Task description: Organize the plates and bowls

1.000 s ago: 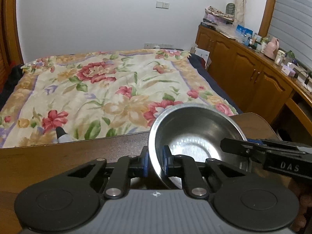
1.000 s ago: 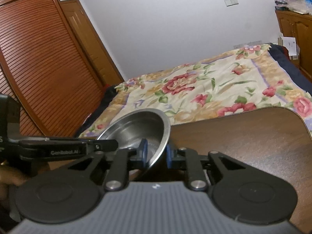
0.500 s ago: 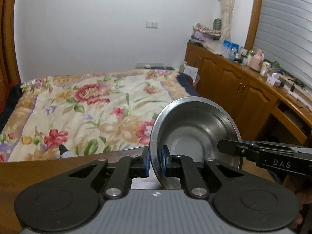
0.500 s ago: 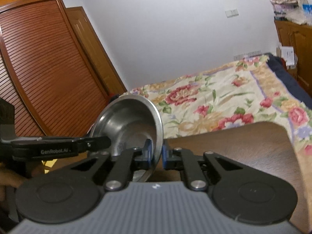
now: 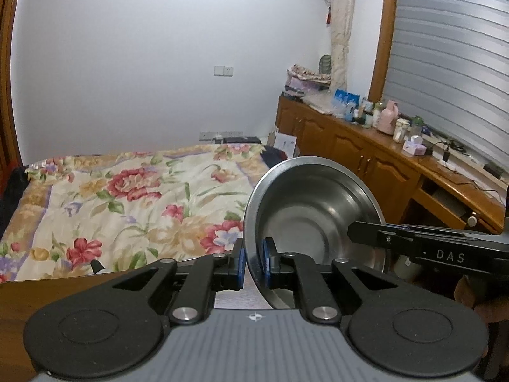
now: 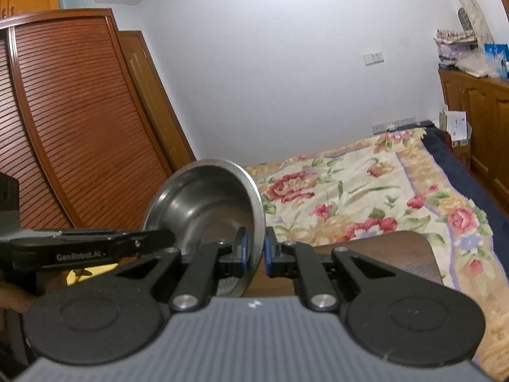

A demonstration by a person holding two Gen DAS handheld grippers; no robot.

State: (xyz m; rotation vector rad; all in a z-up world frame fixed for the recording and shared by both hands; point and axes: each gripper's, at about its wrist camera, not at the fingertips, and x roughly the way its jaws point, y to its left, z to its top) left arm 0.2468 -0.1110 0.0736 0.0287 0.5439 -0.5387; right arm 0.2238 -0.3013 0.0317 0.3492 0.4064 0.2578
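1. The left gripper (image 5: 253, 262), at the lower centre of its own wrist view, has its two blue-padded fingers (image 5: 240, 262) nearly closed – they pinch the thin rim of a steel bowl (image 5: 313, 215), one pad outside the wall and one inside.

2. The right gripper (image 6: 254, 251), at the lower centre of its wrist view, is closed just as narrowly on the opposite rim of the same steel bowl (image 6: 203, 203), with one blue pad on each side of the wall.

3. The bowl is held between the two tools, tilted steeply on edge. In the left view it sits right of centre with its hollow facing the camera; in the right view it sits left of centre, again showing its inside. Its interior looks bare and shiny.

4. Each view also shows the other tool from the side: a black arm lettered "DAS" enters from the right edge of the left view, and one lettered "GenRobot.AI" enters from the left edge of the right view. Part of a hand (image 5: 486, 299) shows at the lower right of the left view.

5. Below the bowl lies a dark wooden table (image 6: 381, 254), seen in the lower middle of the right view.

6. Beyond the table a bed with a floral quilt (image 5: 133, 210) fills the middle of both views.

7. Further out – a white wall with a switch plate, a wooden cabinet run (image 5: 366, 156) crowded with small bottles and boxes at the right of the left view, and a slatted wardrobe door (image 6: 73, 127) at the left of the right view.
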